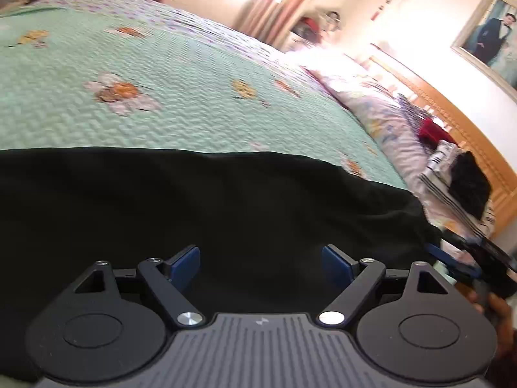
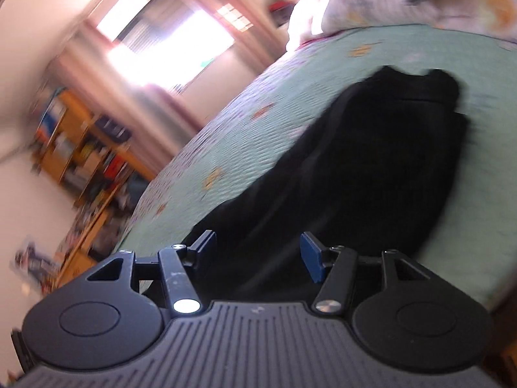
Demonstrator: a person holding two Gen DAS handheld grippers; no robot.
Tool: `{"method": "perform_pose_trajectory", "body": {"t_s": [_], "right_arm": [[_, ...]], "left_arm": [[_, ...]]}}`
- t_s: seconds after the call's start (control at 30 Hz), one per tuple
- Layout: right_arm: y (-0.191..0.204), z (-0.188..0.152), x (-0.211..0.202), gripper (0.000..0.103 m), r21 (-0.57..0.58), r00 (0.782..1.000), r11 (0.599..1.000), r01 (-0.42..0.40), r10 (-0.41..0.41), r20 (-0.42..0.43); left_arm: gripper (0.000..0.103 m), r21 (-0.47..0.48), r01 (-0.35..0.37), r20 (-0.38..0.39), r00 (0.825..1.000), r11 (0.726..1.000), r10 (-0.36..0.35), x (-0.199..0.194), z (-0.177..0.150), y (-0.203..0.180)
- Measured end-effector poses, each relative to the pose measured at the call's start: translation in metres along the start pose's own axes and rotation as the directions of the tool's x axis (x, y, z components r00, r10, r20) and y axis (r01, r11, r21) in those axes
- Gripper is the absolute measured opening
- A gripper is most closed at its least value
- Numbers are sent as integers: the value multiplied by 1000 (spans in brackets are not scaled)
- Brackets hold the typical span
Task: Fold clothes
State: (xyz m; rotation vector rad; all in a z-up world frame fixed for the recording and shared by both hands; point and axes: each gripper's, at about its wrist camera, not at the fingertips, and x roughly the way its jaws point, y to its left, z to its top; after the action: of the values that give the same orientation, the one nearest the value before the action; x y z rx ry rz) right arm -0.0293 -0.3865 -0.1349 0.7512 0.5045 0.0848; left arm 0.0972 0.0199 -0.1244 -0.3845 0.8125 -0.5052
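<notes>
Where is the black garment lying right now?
The black garment lies spread on the green quilted bedspread, directly ahead of both open grippers; in the right wrist view it stretches toward the pillows.

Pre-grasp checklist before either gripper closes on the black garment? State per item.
1. Left gripper jaws open: ok.
2. Right gripper jaws open: ok.
3. Black fabric garment lies spread on the green quilted bedspread: ok.
4. Cloth between left jaws: cannot tell, garment fills the gap behind them.
5. Garment flat, no bunching: not ok, far end looks humped in the right wrist view.
6. Images sharp enough: not ok, right wrist view is blurred.
</notes>
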Motion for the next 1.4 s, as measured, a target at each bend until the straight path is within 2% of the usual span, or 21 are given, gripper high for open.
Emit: {"method": "perform_pose_trajectory", "body": {"t_s": [0.03, 0.13, 0.17, 0.23, 0.3, 0.37, 0.43, 0.47, 0.57, 0.7, 0.77, 0.87, 1.0, 1.07, 1.13, 1.23, 1.37, 1.4], "right_arm": [[5, 3, 13, 61, 0, 999, 1000, -30, 30, -31], [25, -1, 47, 66, -80, 996, 996, -40, 34, -78], [31, -6, 57, 66, -119, 995, 992, -47, 36, -91], [34, -22, 73, 66, -118, 992, 990, -82, 69, -110], [27, -37, 85, 66, -60, 987, 993, -103, 95, -129], [20, -48, 91, 66, -44, 987, 994, -98, 91, -129], [18, -55, 91, 66, -75, 988, 991, -107, 98, -120], [18, -56, 90, 66, -97, 988, 989, -115, 104, -116], [21, -57, 86, 66, -140, 986, 982, -128, 110, -124], [17, -58, 83, 66, -129, 983, 980, -149, 133, -124], [17, -59, 82, 66, -124, 983, 980, -156, 141, -121], [17, -59, 81, 66, -129, 982, 978, -165, 149, -120], [18, -62, 79, 66, -139, 980, 975, -174, 158, -117], [21, -62, 82, 66, -140, 980, 974, -178, 162, -118], [20, -62, 82, 66, -142, 979, 973, -180, 164, -118], [22, -66, 81, 67, -156, 981, 972, -177, 161, -111], [28, -73, 81, 70, -207, 983, 964, -170, 152, -98], [30, -76, 80, 70, -220, 984, 961, -168, 150, -96]], "left_arm": [[85, -1, 27, -7, 1000, 1000, -27, 7, 9, -3], [86, -11, 116, -32, 993, 993, -116, 34, 43, -15], [87, -31, 160, -48, 986, 987, -161, 50, 59, -21], [88, -97, 239, -77, 966, 966, -247, 85, 91, -26], [90, -152, 296, -121, 941, 943, -314, 127, 123, -36], [91, -151, 291, -183, 931, 945, -316, 171, 146, -46], [91, -149, 229, -250, 933, 962, -260, 216, 161, -52], [91, -163, 213, -294, 922, 964, -253, 236, 165, -52], [91, -213, 190, -410, 873, 958, -264, 279, 167, -47], [92, -240, 257, -483, 805, 936, -345, 309, 167, -52], [93, -273, 275, -531, 756, 922, -383, 327, 165, -52], [95, -374, 285, -573, 677, 882, -462, 351, 160, -44], [99, -477, 289, -543, 646, 830, -537, 363, 160, -35], [99, -500, 295, -529, 641, 815, -556, 368, 161, -34], [100, -513, 293, -516, 646, 807, -562, 371, 162, -36], [102, -544, 298, -435, 700, 785, -566, 370, 168, -33], [100, -533, 307, -394, 735, 789, -552, 363, 182, -26], [94, -530, 309, -384, 743, 790, -548, 361, 185, -25]]}}
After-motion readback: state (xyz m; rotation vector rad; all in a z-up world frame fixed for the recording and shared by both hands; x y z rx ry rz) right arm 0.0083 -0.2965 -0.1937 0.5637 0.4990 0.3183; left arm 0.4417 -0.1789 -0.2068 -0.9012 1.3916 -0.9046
